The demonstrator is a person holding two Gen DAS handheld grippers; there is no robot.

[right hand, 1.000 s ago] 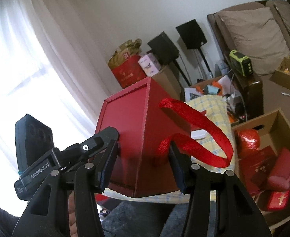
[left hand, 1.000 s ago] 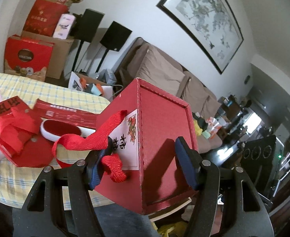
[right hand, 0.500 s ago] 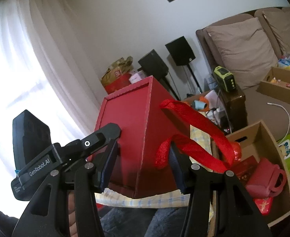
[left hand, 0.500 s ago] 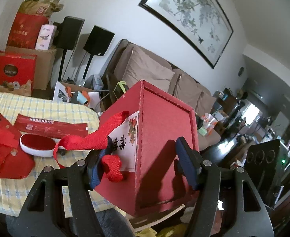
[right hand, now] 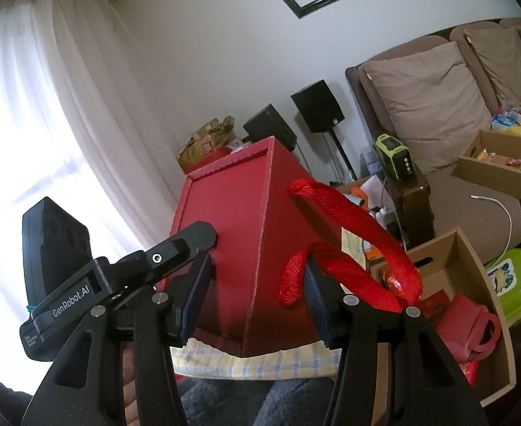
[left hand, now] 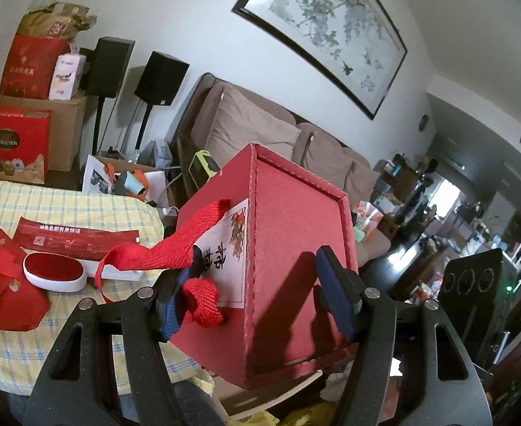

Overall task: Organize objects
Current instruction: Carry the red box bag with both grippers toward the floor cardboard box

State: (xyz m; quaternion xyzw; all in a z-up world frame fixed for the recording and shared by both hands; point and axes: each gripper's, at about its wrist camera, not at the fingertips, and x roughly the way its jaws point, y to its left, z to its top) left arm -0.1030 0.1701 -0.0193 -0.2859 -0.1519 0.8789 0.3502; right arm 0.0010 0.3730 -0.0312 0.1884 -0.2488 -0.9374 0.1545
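- The left claw [left hand: 256, 294] is clamped on a red box [left hand: 296, 269], its blue pads [left hand: 333, 298] pressing 2 adjoining faces across one corner edge.
- The right claw [right hand: 253, 296] is clamped on the same red box [right hand: 232, 245] from the opposite side, 1 pad on each of 2 faces.
- The box hangs in the air between the 2 claws, tilted, above the near edge of the table [left hand: 82, 209] with its yellow checked cloth.
- A red ribbon handle [left hand: 161, 255] loops out from the labelled face of the box and passes under the left claw's left pad; in the right wrist view the ribbon [right hand: 352, 241] arches over the right pad.
- On the table lie a white oval tray with a red inside [left hand: 52, 271], a flat red packet [left hand: 75, 239] and a red cloth pouch [left hand: 8, 291].
- A cardboard box [right hand: 452, 284] on the floor holds red items; a brown sofa [left hand: 260, 131] stands behind.
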